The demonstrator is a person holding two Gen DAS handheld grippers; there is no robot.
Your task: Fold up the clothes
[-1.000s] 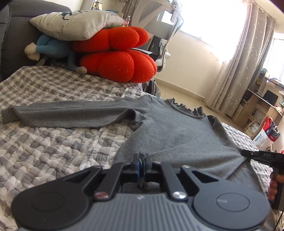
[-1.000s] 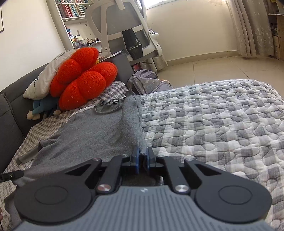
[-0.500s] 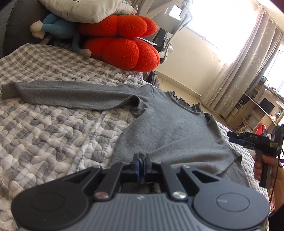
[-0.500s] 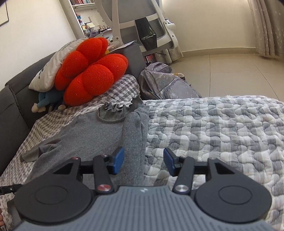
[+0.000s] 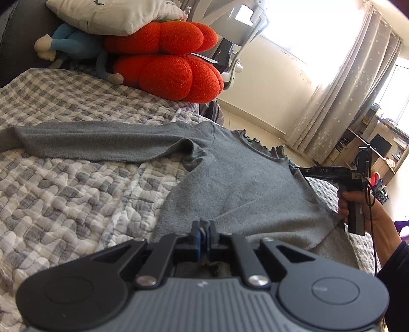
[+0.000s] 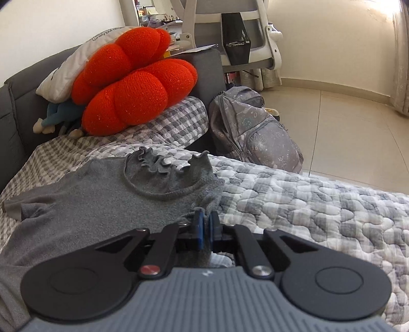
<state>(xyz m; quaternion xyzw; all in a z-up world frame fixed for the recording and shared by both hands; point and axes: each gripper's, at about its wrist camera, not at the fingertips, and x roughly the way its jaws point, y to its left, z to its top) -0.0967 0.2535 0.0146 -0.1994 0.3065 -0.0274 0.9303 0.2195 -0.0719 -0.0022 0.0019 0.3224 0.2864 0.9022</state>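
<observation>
- Quilted grey-and-white checked bedding [image 5: 64, 204] is filling the ground around both grippers, running out of frame on the near side of each view.
- Beyond both grippers, a dark headboard [image 6: 15, 102] is standing, mostly hidden behind a white pillow [image 5: 115, 12], an orange cushion [image 6: 133, 92] and a blue plush toy [image 5: 74, 48] whose body is tucked under the pillow.
- Past the bed edge, a white office chair [image 6: 230, 30] is being cut off at the top, and a patterned backpack [image 6: 250, 130] is leaning on the floor below it.
- Straight ahead of the left gripper, the grey sweater [image 5: 230, 184] is lying flat, one sleeve stretching away to that gripper's left, its cuff leaving the frame.
- The left gripper [image 5: 203, 237] is pinching the sweater's hem, jaws pressed together on a fold of cloth.
- The right gripper [image 6: 204, 229] is clamping the fabric just below the ruffled collar [image 6: 158, 166]; its jaws have just been closing on it.
- In the left wrist view, a hand [image 5: 363, 206] is holding the right gripper's handle, its fingertips hidden by the sweater's far edge.
</observation>
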